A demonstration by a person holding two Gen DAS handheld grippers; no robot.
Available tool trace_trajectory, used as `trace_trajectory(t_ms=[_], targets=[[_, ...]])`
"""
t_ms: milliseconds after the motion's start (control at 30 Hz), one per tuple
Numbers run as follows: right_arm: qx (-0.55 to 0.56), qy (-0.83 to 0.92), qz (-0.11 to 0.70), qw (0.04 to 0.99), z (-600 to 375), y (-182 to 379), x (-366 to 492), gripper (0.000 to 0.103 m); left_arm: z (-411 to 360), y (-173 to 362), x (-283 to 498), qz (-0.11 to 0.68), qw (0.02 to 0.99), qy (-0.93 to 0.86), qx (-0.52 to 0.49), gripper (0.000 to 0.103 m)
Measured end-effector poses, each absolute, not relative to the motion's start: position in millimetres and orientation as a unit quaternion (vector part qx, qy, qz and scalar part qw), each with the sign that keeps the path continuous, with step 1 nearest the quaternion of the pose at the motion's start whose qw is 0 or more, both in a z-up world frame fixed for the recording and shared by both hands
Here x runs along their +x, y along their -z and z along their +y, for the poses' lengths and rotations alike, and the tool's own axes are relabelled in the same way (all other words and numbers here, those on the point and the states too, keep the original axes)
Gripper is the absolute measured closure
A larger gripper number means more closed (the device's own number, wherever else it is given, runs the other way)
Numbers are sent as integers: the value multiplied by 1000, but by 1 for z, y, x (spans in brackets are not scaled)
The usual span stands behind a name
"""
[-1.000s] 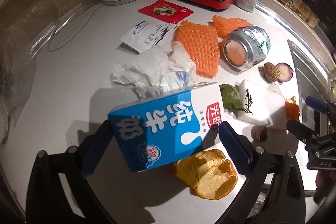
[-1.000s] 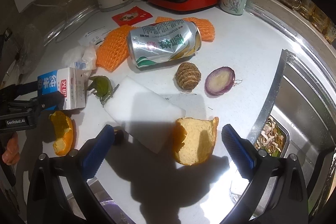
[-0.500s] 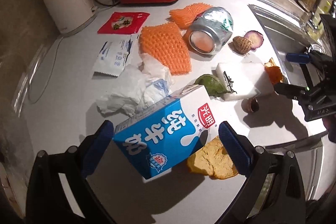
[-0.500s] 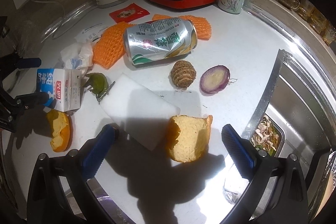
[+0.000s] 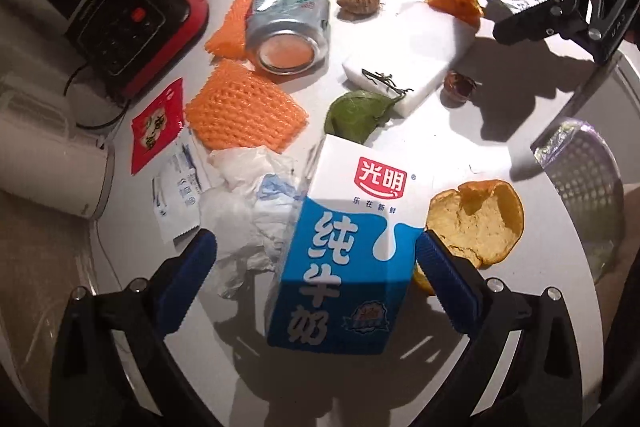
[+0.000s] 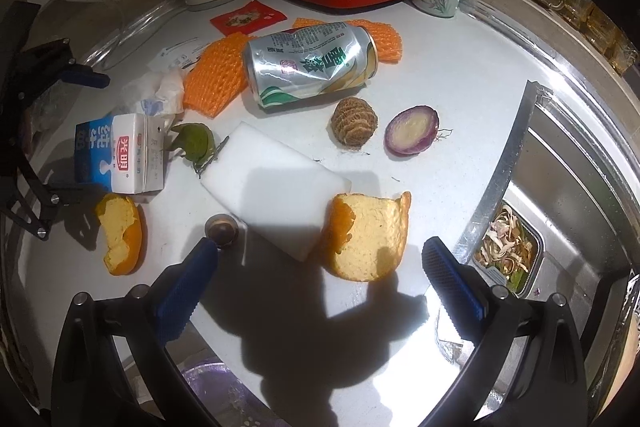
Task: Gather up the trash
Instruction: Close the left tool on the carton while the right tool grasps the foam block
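Milk carton: lying on the white desk, between the jaws of your left gripper, which stand wide apart; the right pad sits just beside the carton's edge, the left pad well clear of it. Crumpled tissue lies to its left, an orange peel to its right, a green leaf beyond it. Your right gripper hovers with jaws apart and empty over a second orange peel beside a white foam block. A dented can lies farther back.
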State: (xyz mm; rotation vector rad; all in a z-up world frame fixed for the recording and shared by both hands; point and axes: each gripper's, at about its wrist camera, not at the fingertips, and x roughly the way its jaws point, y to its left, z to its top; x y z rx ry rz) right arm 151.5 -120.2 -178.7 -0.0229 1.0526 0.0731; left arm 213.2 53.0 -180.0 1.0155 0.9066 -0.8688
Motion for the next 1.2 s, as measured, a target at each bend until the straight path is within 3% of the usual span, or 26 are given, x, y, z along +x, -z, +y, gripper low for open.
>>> trace_trajectory(t_ms=[67, 133, 267, 500, 733, 900, 1133, 1200], targets=[[-10, -38, 501, 864, -119, 177, 150, 2, 51, 186, 210, 399, 681, 400, 466, 9], [-11, -39, 500, 865, -118, 175, 149, 2, 49, 195, 205, 390, 672, 400, 487, 22], [-9, -31, 501, 865, -121, 174, 148, 2, 50, 205, 202, 389, 672, 391, 494, 34], [13, -61, 498, 865, -125, 171, 152, 2, 59, 179, 205, 399, 726, 380, 411, 35], [-140, -197, 501, 831, -89, 171, 185, 2, 80, 148, 185, 422, 794, 334, 283, 35], [-221, -274, 533, 769, -66, 192, 219, 22, 97, 140, 167, 445, 827, 285, 190, 35], [-277, -316, 557, 717, -44, 216, 238, 23, 111, 136, 146, 459, 851, 218, 135, 35], [-259, -322, 565, 714, -47, 216, 246, 37, 116, 136, 144, 465, 853, 201, 122, 35]])
